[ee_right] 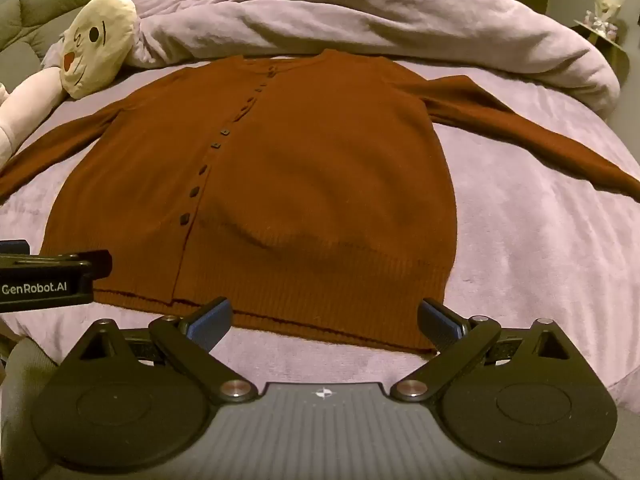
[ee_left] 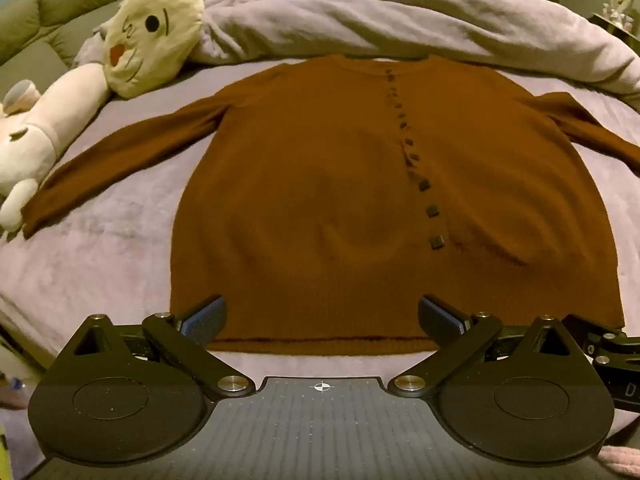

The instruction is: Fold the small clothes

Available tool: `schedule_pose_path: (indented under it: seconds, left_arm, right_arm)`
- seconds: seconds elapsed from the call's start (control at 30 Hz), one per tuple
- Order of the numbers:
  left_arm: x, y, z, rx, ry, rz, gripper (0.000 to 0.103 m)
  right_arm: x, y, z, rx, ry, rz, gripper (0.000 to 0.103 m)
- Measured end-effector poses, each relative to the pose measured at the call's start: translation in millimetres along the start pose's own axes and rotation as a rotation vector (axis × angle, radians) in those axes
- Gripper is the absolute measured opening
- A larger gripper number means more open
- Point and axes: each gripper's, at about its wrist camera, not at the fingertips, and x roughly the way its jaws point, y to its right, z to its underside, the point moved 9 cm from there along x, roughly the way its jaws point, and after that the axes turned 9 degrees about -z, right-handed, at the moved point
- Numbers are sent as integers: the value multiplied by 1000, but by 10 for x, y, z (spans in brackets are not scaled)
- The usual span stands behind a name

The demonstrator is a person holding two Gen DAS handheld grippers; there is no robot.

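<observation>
A brown buttoned cardigan (ee_left: pixel 320 184) lies flat on the bed, front up, both sleeves spread out to the sides. It also shows in the right wrist view (ee_right: pixel 304 184). My left gripper (ee_left: pixel 322 316) is open and empty, its fingers just above the cardigan's hem. My right gripper (ee_right: pixel 324 316) is open and empty, over the hem near the right bottom corner. The left gripper's body (ee_right: pixel 48 280) shows at the left edge of the right wrist view.
The bed has a lilac sheet (ee_left: pixel 100 264). A bunched lilac duvet (ee_left: pixel 360 16) lies behind the collar. A cream face pillow (ee_left: pixel 152 36) and a white plush toy (ee_left: pixel 36 140) lie by the left sleeve. A green sofa (ee_left: pixel 48 12) stands at far left.
</observation>
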Motion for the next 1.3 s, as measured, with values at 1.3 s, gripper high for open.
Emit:
schedule_pose_path:
  seconds: [1.3]
  left_arm:
    - [87, 10, 59, 8, -31, 3, 103]
  right_arm:
    - [3, -16, -21, 1, -5, -21, 99]
